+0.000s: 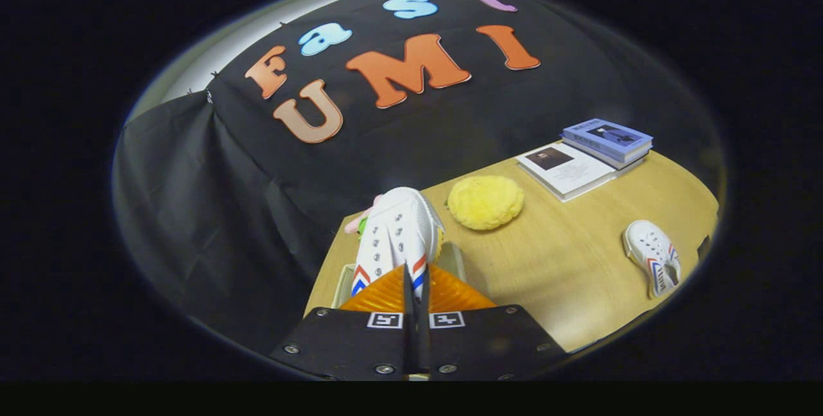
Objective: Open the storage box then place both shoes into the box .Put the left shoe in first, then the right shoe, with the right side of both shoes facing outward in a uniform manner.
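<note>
A white canvas shoe (398,229) with red and blue stripes hangs just ahead of my gripper (415,282), toe pointing away. Both fingers are shut on its heel end. Right below the shoe and the fingers lies the pale storage box (343,284) at the table's left end; only parts of its rim show on either side of the shoe. The other white shoe (652,255) of the same kind lies on the wooden table (566,274) far off to the right, near the table's edge.
A yellow fluffy round thing (485,202) sits just right of the box, beyond the fingers. Two books (588,155) lie stacked at the far right. Something pink (357,222) peeks out behind the held shoe. Black cloth hangs behind and left of the table.
</note>
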The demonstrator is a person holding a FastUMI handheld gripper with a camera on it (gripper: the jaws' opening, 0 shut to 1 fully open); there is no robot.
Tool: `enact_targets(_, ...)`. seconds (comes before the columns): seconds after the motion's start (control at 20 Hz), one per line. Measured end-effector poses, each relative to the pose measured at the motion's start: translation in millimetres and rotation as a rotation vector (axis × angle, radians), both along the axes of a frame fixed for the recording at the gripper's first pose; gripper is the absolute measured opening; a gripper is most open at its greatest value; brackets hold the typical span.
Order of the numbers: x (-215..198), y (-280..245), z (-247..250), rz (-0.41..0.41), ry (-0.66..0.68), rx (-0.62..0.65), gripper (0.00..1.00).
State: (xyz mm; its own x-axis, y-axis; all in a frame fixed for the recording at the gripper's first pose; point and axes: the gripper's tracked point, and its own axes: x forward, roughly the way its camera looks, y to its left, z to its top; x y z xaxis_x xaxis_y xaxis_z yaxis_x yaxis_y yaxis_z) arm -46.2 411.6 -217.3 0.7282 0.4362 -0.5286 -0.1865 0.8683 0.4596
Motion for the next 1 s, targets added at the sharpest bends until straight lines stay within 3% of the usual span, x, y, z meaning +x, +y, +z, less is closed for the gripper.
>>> enact_targets(0.3,-27.4,40.5,-31.4,0.064,0.029,-0.043,0.01)
enact_targets(0.9,-58.8,52.6,-56.3,0.105,0.086,-0.079,0.03)
enact_targets(1.0,-67.9,59.2,-57.2,0.141,0.094,-0.06,0.1)
